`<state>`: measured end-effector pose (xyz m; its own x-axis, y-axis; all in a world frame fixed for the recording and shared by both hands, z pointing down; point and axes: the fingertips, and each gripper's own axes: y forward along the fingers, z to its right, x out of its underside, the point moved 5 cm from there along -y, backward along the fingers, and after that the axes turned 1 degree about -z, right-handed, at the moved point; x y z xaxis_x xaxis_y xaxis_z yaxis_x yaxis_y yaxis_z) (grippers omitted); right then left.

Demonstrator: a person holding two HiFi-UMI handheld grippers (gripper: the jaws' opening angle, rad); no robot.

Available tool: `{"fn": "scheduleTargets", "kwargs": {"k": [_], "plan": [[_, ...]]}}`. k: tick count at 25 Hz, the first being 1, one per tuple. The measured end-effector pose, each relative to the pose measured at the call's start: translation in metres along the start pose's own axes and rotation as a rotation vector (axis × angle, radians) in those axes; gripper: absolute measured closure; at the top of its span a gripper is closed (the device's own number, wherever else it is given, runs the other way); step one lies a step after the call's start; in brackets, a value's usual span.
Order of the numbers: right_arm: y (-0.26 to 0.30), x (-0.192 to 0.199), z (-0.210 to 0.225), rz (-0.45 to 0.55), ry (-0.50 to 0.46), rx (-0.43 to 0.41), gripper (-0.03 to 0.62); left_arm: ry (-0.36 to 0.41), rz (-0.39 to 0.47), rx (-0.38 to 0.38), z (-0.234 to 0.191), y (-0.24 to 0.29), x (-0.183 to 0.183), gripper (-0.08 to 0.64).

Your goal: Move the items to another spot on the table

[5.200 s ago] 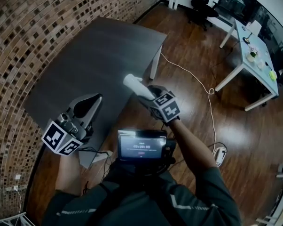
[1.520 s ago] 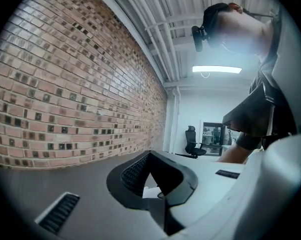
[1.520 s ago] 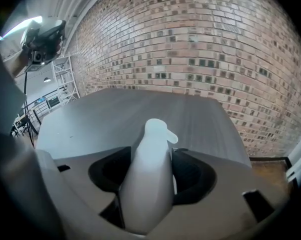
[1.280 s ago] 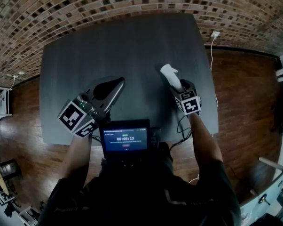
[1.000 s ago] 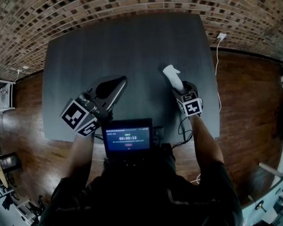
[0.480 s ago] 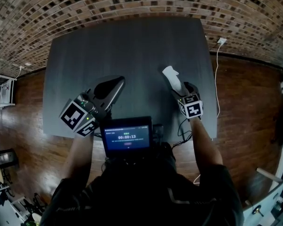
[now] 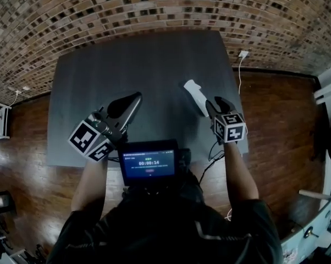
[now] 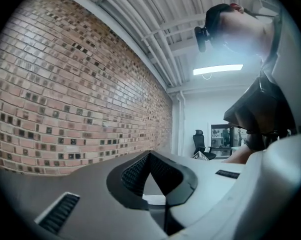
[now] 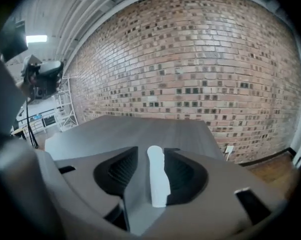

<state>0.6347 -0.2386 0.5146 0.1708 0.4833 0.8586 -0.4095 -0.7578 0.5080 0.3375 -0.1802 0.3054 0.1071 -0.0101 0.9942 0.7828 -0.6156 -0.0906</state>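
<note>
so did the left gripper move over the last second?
No. The left gripper hangs over the table at its front left, tip as far from the table's left edge as before.

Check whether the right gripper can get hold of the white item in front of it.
Probably yes. The white item already lies between the jaws of the right gripper, which are closing on it, and a gap shows on one side. Nothing else stands between them.
</note>
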Motion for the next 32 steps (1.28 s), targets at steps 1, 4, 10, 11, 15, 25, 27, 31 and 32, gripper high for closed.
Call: {"fn": "scheduleTargets", "kwargs": {"k": [1,4,10,11,15,25,27,31,32], "plan": [[-0.01,-0.006,-0.004,0.013,0.015,-0.006,0.419,-0.002,0.01,0.005,0.002,-0.004,-0.002,0.558],[-0.037,-0.023,-0.019,0.069,0.023,0.004,0.468,0.001,0.027,0.032,0.01,-0.018,-0.008,0.558],[-0.094,-0.048,-0.051,0.185,0.039,0.042,0.584,0.003,0.073,0.043,0.019,-0.049,-0.017,0.558],[-0.101,-0.052,-0.056,0.198,0.038,0.047,0.584,-0.005,0.065,0.064,0.021,-0.054,-0.016,0.558],[-0.125,-0.057,-0.078,0.23,0.028,0.055,0.588,-0.029,0.047,0.126,0.033,-0.065,-0.01,0.558],[-0.164,-0.066,-0.099,0.284,-0.017,0.013,0.589,0.0,0.03,0.127,0.065,-0.077,-0.018,0.557],[-0.169,-0.064,-0.099,0.286,-0.027,-0.001,0.589,-0.003,0.031,0.111,0.072,-0.079,-0.017,0.558],[-0.185,-0.067,-0.096,0.285,-0.053,-0.016,0.591,0.008,0.036,0.087,0.088,-0.076,-0.025,0.558],[-0.19,-0.068,-0.095,0.29,-0.056,-0.018,0.591,0.011,0.04,0.085,0.091,-0.074,-0.028,0.558]]}}
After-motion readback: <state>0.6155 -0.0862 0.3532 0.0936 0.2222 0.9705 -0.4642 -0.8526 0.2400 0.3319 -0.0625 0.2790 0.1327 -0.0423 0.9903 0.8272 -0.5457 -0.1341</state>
